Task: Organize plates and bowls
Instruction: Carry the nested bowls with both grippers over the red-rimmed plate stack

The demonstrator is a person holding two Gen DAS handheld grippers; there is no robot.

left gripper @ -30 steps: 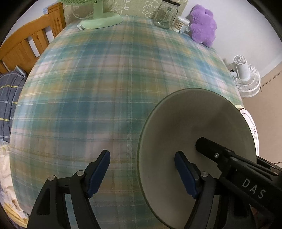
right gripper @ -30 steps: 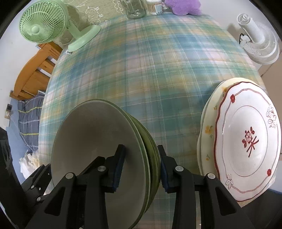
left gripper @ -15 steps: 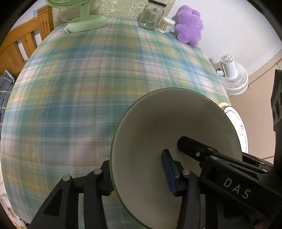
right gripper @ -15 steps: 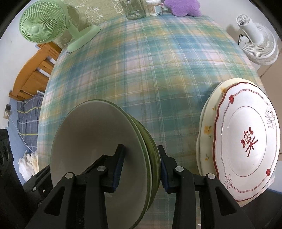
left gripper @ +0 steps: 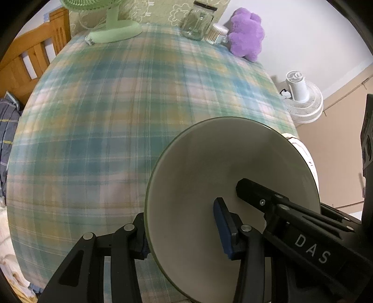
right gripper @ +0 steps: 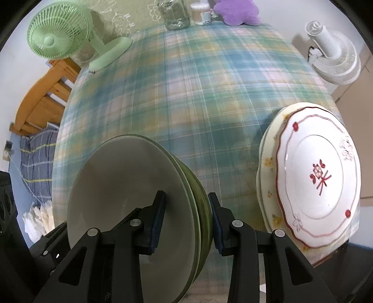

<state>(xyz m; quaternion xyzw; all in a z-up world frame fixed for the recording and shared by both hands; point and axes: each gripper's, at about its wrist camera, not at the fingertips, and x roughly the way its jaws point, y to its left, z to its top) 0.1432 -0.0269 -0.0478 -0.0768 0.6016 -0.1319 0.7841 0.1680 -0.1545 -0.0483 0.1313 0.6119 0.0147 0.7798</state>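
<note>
Stacked green bowls [right gripper: 130, 186] with pale insides sit near the front of the plaid-covered table [right gripper: 198, 88]. My right gripper [right gripper: 186, 221] is shut on their right rim, one finger inside and one outside. My left gripper [left gripper: 184, 233] straddles the left rim of the bowls [left gripper: 209, 174], one pad inside and one outside; whether the pads press the rim is unclear. A white plate with red trim [right gripper: 319, 184] lies on a cream flowered plate [right gripper: 265, 167] at the right edge.
A green desk fan [right gripper: 60, 35], a glass jar [right gripper: 173, 14], a small cup [right gripper: 202, 14] and a purple plush toy [right gripper: 237, 11] stand at the far edge. A white floor fan [right gripper: 333, 58] is off the table's right. A wooden chair [left gripper: 30, 63] stands at left.
My left gripper has moved right onto the bowls' rim and narrowed around it. My right gripper stays shut on the bowls in the same place.
</note>
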